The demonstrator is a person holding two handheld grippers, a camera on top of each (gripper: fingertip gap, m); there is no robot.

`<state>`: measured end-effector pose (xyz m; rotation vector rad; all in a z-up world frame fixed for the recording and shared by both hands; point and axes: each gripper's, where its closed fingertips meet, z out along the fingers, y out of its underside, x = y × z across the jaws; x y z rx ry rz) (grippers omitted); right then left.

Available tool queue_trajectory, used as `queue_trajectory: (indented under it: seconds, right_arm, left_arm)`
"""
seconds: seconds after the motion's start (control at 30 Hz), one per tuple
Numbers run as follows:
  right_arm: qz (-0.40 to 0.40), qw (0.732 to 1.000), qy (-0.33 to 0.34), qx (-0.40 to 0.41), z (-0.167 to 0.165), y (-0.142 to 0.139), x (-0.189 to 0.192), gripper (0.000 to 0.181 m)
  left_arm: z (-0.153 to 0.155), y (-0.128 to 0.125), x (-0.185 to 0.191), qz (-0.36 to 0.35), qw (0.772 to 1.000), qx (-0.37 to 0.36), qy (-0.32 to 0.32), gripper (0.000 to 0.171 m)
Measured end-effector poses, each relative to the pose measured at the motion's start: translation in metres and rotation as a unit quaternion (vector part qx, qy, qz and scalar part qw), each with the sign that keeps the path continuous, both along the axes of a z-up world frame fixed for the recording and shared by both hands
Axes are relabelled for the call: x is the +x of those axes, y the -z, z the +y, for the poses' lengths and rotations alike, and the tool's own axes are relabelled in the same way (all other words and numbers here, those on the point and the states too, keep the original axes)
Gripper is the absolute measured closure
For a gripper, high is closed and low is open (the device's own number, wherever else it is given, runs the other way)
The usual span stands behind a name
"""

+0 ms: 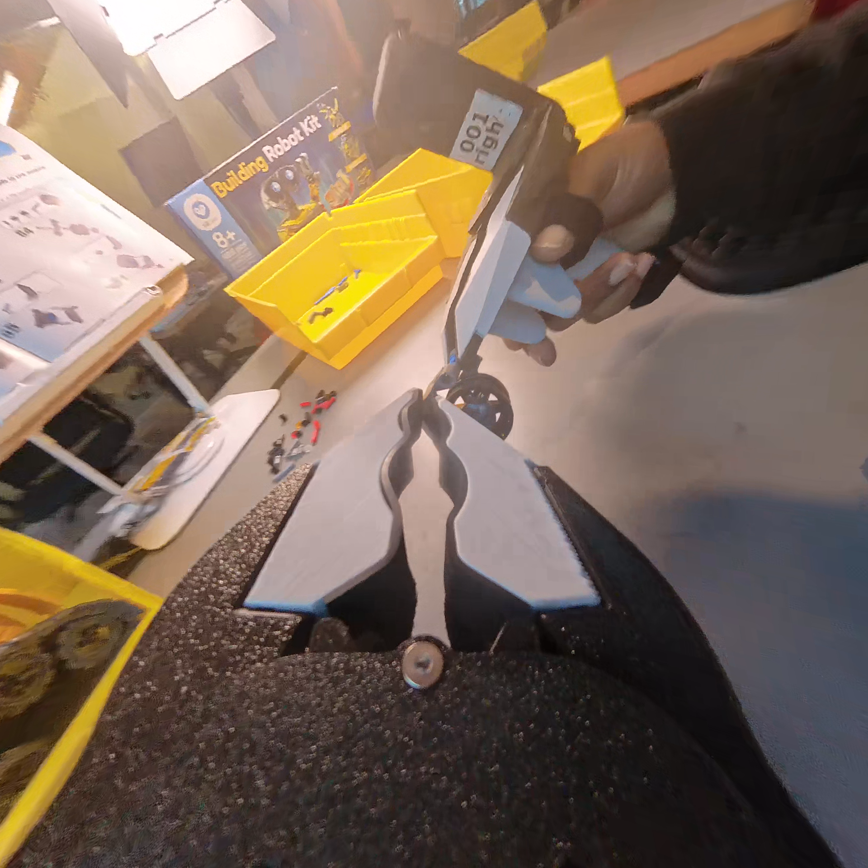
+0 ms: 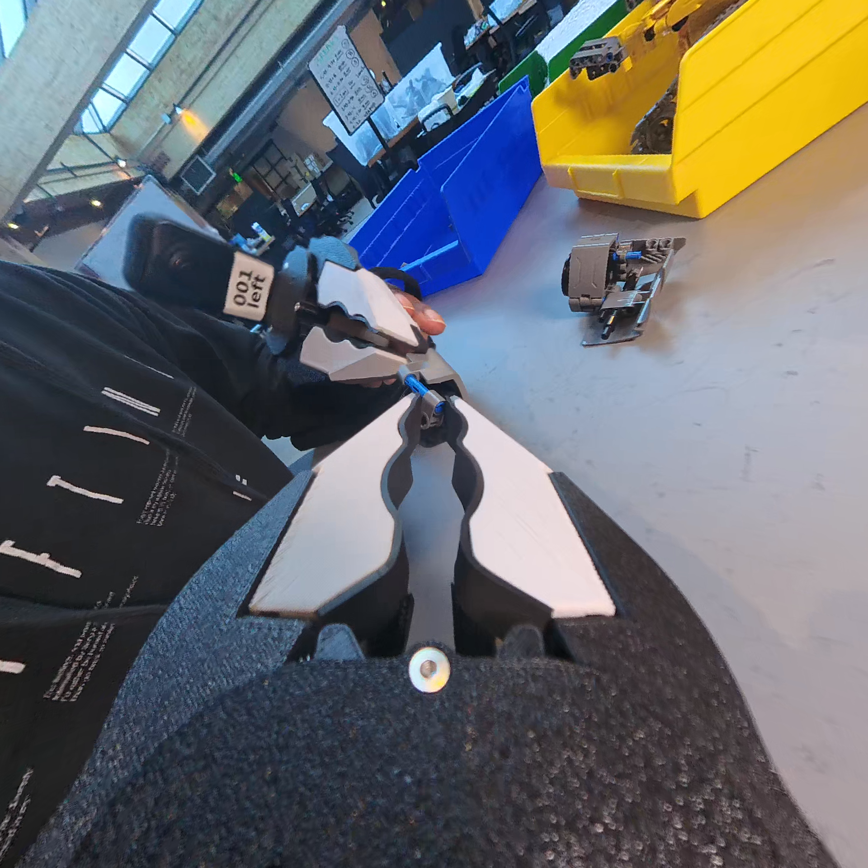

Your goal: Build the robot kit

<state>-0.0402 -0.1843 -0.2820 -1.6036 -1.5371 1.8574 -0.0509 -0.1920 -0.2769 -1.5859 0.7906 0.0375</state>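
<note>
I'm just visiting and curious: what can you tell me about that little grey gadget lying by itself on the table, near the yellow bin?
The grey brick-built assembly looks like plastic building-kit parts: a boxy dark grey block at one end, lighter grey beams and panels, blue pins and a black axle poking out. It lies tipped on its side on the grey table, apart from the yellow bin and the blue bin. Neither gripper touches it.

Two grey-fingered black grippers: left gripper, right gripper. Yellow plastic bins, left wrist view: about five; nearest at centre, one at lower left. Right wrist view: one blue plastic bin upper centre, one yellow bin upper right, one grey brick-built assembly at right. One printed cardboard kit box.
</note>
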Motion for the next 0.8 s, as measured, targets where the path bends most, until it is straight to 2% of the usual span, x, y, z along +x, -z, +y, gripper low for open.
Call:
queue_trajectory:
  seconds: [0.07, 0.1, 0.17, 0.2, 0.23, 0.3, 0.33, 0.4, 0.47, 0.53, 0.6, 0.7, 0.8]
  right_arm:
    - [0.004, 1.000, 0.007, -0.003, 0.002, 0.000, -0.001, 0.172]
    - [0.017, 1.000, 0.006, -0.016, 0.003, -0.004, -0.001, 0.172]
    - [0.035, 0.998, -0.024, -0.047, 0.000, -0.013, 0.003, 0.172]
    - [0.049, 0.997, -0.044, -0.040, -0.002, -0.016, 0.006, 0.172]
    - [0.063, 0.996, -0.050, -0.025, -0.002, -0.018, 0.008, 0.172]
    - [0.080, 0.994, -0.078, 0.003, -0.005, -0.020, 0.016, 0.172]
    - [0.095, 0.992, -0.088, 0.003, -0.008, -0.024, 0.019, 0.172]
    - [0.112, 0.989, -0.098, 0.004, -0.013, -0.031, 0.022, 0.172]
    - [0.123, 0.987, -0.100, 0.019, -0.019, -0.033, 0.021, 0.172]
    - [0.134, 0.985, -0.107, 0.024, -0.025, -0.036, 0.022, 0.172]
    - [0.133, 0.985, -0.100, 0.032, -0.027, -0.036, 0.021, 0.172]
    - [0.133, 0.985, -0.043, 0.100, -0.018, -0.033, 0.010, 0.169]
    - [0.149, 0.973, -0.011, 0.178, -0.015, -0.037, 0.007, 0.146]
  left_arm:
    - [0.001, 0.002, -0.002, 0.038, 0.999, 0.013, -0.015, 0.171]
    - [0.001, 0.000, -0.001, 0.017, 1.000, 0.011, -0.009, 0.170]
    - [-0.002, -0.008, 0.003, -0.104, 0.994, -0.024, 0.037, 0.168]
    - [-0.004, -0.014, 0.004, -0.177, 0.980, -0.055, 0.069, 0.163]
    - [-0.005, -0.019, 0.004, -0.242, 0.962, -0.083, 0.095, 0.152]
    - [-0.008, -0.025, 0.002, -0.335, 0.922, -0.133, 0.142, 0.132]
    - [-0.010, -0.025, 0.003, -0.360, 0.906, -0.154, 0.162, 0.125]
    - [-0.014, -0.015, 0.016, -0.357, 0.893, -0.196, 0.190, 0.117]
    - [-0.020, -0.003, 0.034, -0.327, 0.893, -0.227, 0.209, 0.116]
    - [-0.022, -0.001, 0.046, -0.303, 0.902, -0.219, 0.215, 0.128]
    - [-0.021, 0.001, 0.050, -0.277, 0.914, -0.212, 0.205, 0.129]
    - [-0.011, 0.005, 0.038, -0.242, 0.941, -0.182, 0.151, 0.130]
    - [-0.002, 0.003, 0.022, -0.221, 0.959, -0.151, 0.095, 0.130]
